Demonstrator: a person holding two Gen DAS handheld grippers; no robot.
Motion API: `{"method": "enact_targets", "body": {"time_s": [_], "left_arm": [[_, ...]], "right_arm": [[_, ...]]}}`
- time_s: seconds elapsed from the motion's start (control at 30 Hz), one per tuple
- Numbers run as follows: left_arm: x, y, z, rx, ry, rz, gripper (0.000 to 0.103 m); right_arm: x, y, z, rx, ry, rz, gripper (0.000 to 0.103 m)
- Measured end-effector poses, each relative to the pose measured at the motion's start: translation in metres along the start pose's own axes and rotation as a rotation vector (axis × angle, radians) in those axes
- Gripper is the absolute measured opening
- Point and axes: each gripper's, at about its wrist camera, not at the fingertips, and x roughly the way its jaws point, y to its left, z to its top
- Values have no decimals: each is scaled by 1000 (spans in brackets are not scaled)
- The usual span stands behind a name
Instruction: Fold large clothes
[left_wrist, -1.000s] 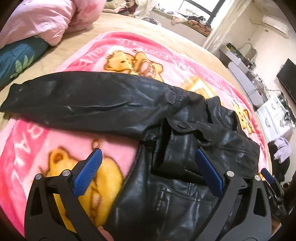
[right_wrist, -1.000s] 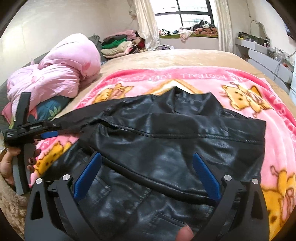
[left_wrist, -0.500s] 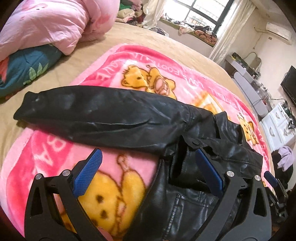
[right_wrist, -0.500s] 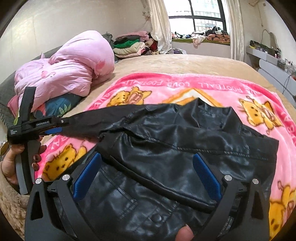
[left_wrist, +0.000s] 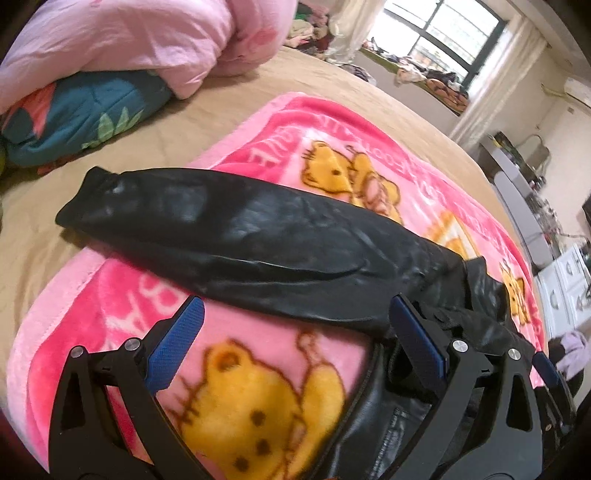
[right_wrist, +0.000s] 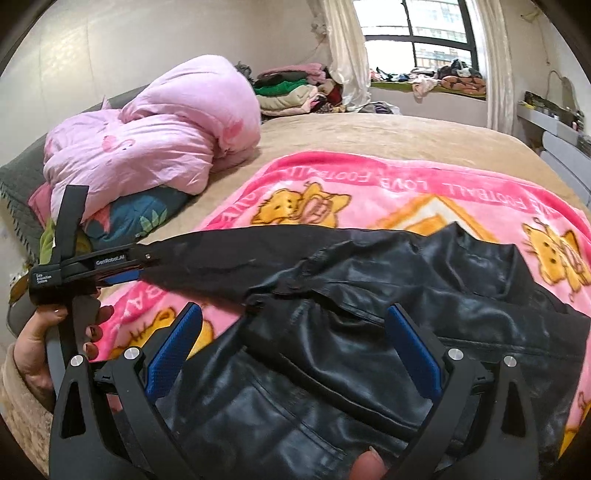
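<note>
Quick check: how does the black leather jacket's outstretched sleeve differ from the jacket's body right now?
The outstretched sleeve lies long, narrow and fairly smooth; the jacket's body is wide, bunched and creased. The sleeve's cuff end reaches past the pink cartoon blanket onto the tan bedsheet; the visible part of the body sits on the blanket. Both are the same shiny black leather.

Bright daylight from the far window (right_wrist: 417, 40), blown out in both views, soft shadows under the black jacket (left_wrist: 258, 243) with dull sheen on its leather, heavy fisheye bending and dark vignette at corners, slight motion blur on the pink blanket (left_wrist: 258, 387) near the left camera.
</note>
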Motion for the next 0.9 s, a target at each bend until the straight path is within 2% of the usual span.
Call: {"method": "enact_targets", "body": {"time_s": [0.53, 0.67, 0.9], "left_arm": [[16, 66, 20, -173, 12, 93, 94], [19, 80, 25, -192, -1, 144, 94], [37, 113, 33, -326, 18, 151, 94]], "right_arm": [[53, 53, 13, -65, 60, 72, 98], [68, 67, 11, -89, 92, 92, 98], [81, 76, 5, -99, 122, 112, 98]]}}
